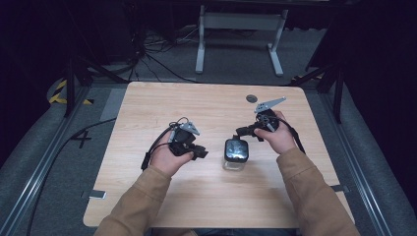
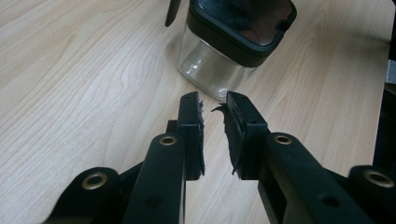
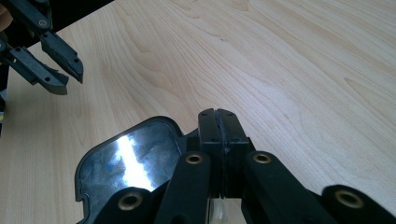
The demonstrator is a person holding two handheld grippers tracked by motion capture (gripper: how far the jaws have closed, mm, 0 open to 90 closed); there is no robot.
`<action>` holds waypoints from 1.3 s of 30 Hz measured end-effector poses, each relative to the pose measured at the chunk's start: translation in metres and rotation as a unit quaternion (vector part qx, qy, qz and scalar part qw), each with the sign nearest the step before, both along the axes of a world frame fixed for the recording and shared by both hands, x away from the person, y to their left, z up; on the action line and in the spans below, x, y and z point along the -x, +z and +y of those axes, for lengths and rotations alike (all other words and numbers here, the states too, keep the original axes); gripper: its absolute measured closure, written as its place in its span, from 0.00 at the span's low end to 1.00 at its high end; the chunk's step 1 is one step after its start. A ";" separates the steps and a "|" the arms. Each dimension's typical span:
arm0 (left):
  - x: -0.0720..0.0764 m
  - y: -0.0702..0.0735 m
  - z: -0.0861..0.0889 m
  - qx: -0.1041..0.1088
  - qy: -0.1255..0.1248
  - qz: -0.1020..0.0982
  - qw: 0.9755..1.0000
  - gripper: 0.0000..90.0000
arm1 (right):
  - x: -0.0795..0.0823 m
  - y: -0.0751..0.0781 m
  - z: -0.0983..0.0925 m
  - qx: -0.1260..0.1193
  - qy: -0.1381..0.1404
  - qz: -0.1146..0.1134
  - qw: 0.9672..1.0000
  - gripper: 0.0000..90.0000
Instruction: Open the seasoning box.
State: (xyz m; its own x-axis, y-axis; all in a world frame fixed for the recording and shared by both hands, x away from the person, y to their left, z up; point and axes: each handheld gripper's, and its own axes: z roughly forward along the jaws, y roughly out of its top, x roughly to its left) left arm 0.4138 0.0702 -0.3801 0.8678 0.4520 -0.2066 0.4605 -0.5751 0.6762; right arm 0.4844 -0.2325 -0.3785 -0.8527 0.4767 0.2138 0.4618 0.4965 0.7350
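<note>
- Left hand-held gripper point(image 1: 199, 152): held in the person's left hand low over the desk point(image 1: 147, 108), jaws pointing right toward the jar. In the left gripper view its two black jaws stand a narrow gap apart with nothing between them; released, grasping nothing. Pad rubber on the inner faces looks torn and ragged at the edges.
- Seen from the right gripper view, the same gripper point(image 3: 70, 70) sits at upper left, tips slightly parted, clear of the jar.
- Jar point(image 1: 235, 155): stands upright on the desk, right of centre and toward the near edge, between the two grippers. Square body with rounded corners, clear glass or plastic wall, nothing visible inside. In the left gripper view the jar point(image 2: 224, 60) lies just ahead of the jaw tips, near but not touching.
- Lid point(image 1: 236, 149): black frame with a dark glossy panel, seated on the jar. A small notch shows at one corner of the lid point(image 2: 261, 23). In the right gripper view the panel point(image 3: 128, 158) reflects a bright streak of light.
- Right hand-held gripper point(image 1: 240, 132): held in the right hand, jaws angled left and down at the far edge of the lid. In its own view the jaws point(image 3: 218, 126) are clenched pad to pad, nothing seen between them; whether they touch the lid I cannot tell.
- Desk: pale wood-grain top.
</note>
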 end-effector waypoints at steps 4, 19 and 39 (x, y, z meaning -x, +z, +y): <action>0.001 -0.001 -0.006 0.002 -0.006 -0.002 1.000 0.86 | -0.001 0.000 0.000 -0.002 -0.001 0.005 1.000 1.00; 0.002 -0.002 -0.022 0.004 -0.025 -0.005 1.000 0.89 | -0.001 -0.001 -0.001 -0.002 -0.002 0.004 1.000 1.00; 0.002 0.000 -0.048 0.034 -0.047 -0.001 0.998 0.97 | -0.003 -0.004 -0.001 -0.005 -0.009 -0.006 1.000 1.00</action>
State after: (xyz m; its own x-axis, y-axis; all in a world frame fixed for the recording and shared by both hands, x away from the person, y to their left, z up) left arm 0.4120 0.0226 -0.3796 0.9059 0.3542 -0.2323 0.4058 -0.5682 0.7159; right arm 0.4871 -0.2331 -0.3826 -0.8464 0.4900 0.2086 0.4621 0.4811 0.7450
